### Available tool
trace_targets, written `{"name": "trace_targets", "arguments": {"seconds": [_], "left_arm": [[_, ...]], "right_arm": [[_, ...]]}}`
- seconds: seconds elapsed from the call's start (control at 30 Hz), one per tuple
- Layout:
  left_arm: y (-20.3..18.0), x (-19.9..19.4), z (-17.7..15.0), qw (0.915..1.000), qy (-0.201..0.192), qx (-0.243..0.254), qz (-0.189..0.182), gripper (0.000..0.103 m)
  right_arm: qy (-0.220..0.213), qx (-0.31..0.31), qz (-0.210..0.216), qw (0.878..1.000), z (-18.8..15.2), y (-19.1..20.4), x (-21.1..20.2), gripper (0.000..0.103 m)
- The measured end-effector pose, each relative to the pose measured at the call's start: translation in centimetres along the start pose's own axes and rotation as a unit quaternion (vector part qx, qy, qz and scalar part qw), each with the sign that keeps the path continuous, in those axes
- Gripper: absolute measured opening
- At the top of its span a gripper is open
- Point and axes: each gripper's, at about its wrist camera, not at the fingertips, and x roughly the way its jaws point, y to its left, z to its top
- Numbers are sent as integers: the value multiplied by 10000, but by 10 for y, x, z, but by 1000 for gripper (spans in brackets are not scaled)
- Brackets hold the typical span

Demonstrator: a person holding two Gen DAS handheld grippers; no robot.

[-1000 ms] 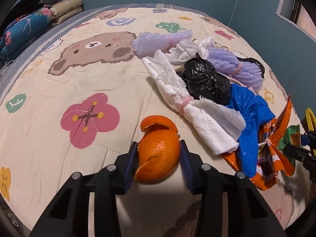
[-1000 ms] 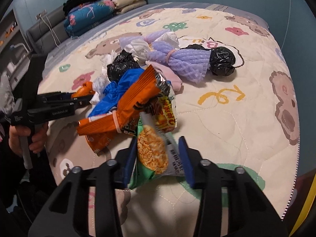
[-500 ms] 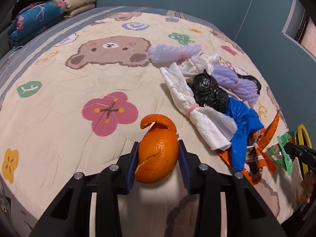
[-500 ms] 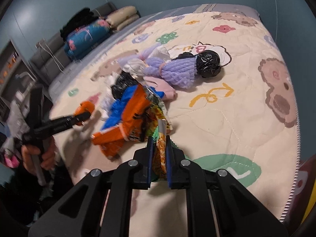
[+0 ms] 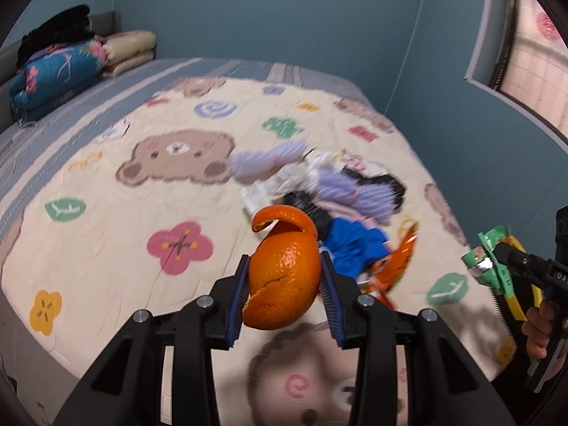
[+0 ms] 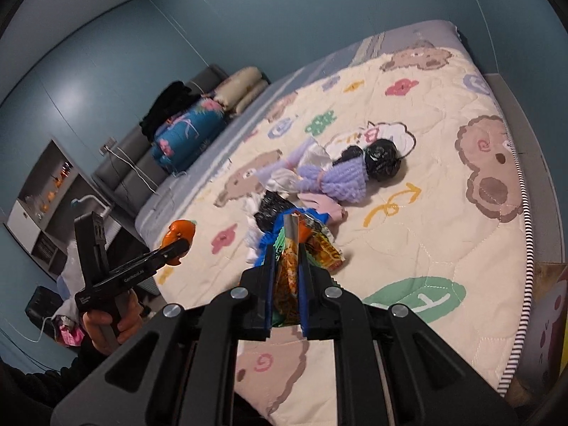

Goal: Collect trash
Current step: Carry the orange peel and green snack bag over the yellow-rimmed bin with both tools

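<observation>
An orange peel (image 5: 282, 277) sits clamped between the blue pads of my left gripper (image 5: 284, 284), held up above the bed quilt (image 5: 106, 227). The right wrist view shows that same peel (image 6: 179, 234) at the tip of the left gripper (image 6: 174, 245), off to the left. My right gripper (image 6: 287, 266) is shut on a green and orange snack wrapper (image 6: 288, 277), lifted off the quilt (image 6: 426, 234); the left wrist view shows this wrapper (image 5: 488, 259) at far right. The trash pile stays on the bed: purple netting (image 6: 340, 181), a black bag (image 6: 383, 158), blue plastic (image 5: 355, 245), an orange wrapper (image 5: 397, 259).
Folded bedding (image 5: 60, 71) and pillows (image 5: 131, 49) lie at the head of the bed. A shelf unit (image 6: 42, 206) stands against the blue wall. A hand (image 6: 110, 319) grips the left tool's handle. The bed edge with striped piping (image 6: 525, 248) runs along the right.
The right gripper closed on the snack wrapper and lifted it from the pile. Both grippers rose and tilted up, so more wall is in view. The orange peel stayed in the left gripper.
</observation>
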Motion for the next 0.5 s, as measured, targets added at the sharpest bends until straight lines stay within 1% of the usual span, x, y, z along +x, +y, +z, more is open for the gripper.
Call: {"name": "trace_targets", "arguments": {"seconds": [0.13, 0.27, 0.4, 0.5], "left_arm": [[-25, -15, 10, 9995, -194, 151, -184, 36], [-54, -23, 18, 9980, -319, 409, -367, 36], [-86, -25, 27, 9952, -354, 660, -635, 36], [-114, -22, 37, 9921, -303, 795, -918, 36]], "right_arm": [[-194, -18, -8, 9998, -3, 5, -24, 11], [-407, -37, -197, 9990, -6, 7, -53, 11], [-651, 77, -354, 9972, -8, 2, -80, 11], [-854, 219, -423, 9952, -8, -6, -100, 11]]}}
